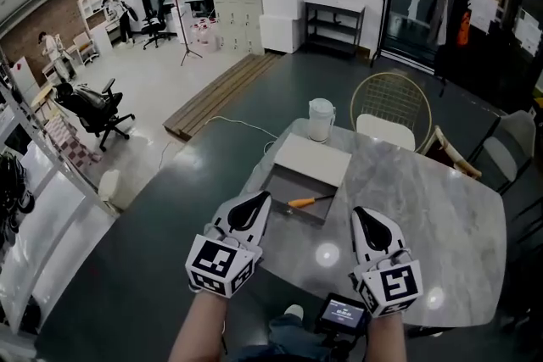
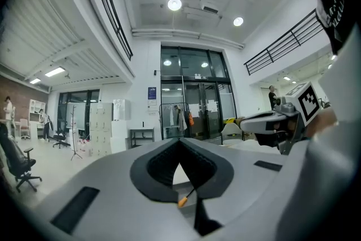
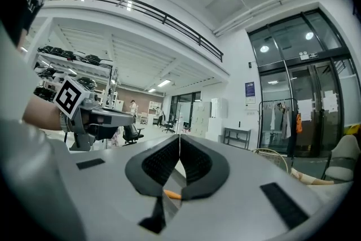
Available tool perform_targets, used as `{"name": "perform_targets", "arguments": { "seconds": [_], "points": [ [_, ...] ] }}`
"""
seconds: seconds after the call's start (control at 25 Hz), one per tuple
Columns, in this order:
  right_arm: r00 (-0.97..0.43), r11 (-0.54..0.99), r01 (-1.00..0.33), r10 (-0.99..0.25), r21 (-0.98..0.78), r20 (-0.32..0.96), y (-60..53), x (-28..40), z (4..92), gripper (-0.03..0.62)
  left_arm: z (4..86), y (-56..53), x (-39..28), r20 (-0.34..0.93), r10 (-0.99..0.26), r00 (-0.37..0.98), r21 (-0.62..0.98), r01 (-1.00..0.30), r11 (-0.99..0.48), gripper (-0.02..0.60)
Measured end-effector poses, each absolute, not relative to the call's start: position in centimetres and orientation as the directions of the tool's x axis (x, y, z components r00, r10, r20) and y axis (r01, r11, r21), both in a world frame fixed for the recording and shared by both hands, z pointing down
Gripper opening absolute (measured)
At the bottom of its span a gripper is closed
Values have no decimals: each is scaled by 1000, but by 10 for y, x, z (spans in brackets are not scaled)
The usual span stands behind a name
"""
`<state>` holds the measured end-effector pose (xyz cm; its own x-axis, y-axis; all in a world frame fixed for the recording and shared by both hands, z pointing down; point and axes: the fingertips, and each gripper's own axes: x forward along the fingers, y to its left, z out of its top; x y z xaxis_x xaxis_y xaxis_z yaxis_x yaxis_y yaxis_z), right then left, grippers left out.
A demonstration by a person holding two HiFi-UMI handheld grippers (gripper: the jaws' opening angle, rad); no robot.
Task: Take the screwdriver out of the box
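An open grey box (image 1: 284, 185) lies on the marble table (image 1: 424, 199), its cream lid (image 1: 312, 158) tipped up behind it. The screwdriver (image 1: 309, 201), orange-handled, rests in the box near its right side. My left gripper (image 1: 260, 197) is shut and empty, its tip over the box's near left edge. My right gripper (image 1: 360, 214) is also shut and empty, just right of the box. In the left gripper view the orange handle (image 2: 183, 201) shows below the closed jaws of the left gripper (image 2: 180, 141). Under the right gripper (image 3: 179, 136) the handle (image 3: 172, 195) peeks out too.
A white jug (image 1: 321, 119) stands at the table's far edge behind the box. A round wire-backed chair (image 1: 390, 102) and a grey chair (image 1: 509, 144) sit on the far side. A small black device with a screen (image 1: 344, 314) is at the near edge.
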<state>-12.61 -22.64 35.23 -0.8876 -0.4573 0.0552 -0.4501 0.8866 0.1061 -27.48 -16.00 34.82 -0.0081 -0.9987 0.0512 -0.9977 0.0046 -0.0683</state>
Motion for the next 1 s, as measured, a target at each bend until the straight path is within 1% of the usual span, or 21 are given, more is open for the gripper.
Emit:
{"name": "perform_targets", "arguments": {
  "seconds": [0.28, 0.48, 0.76, 1.0],
  "points": [
    [-885, 884, -458, -464, 93, 52, -270, -142, 355, 26, 355, -217, -289, 67, -998, 16, -75, -997, -21, 12],
    [-868, 872, -486, -490, 63, 85, -293, -140, 366, 26, 365, -245, -285, 95, -994, 61, -50, -997, -66, 12],
    [-834, 841, -541, -541, 34, 111, -320, -147, 384, 26, 393, -280, -299, 176, -975, 134, -16, -990, -139, 12],
    [-768, 778, -627, -626, 38, 139, -345, -142, 394, 26, 422, -319, -300, 292, -924, 247, -21, -964, -264, 14]
  ]
}}
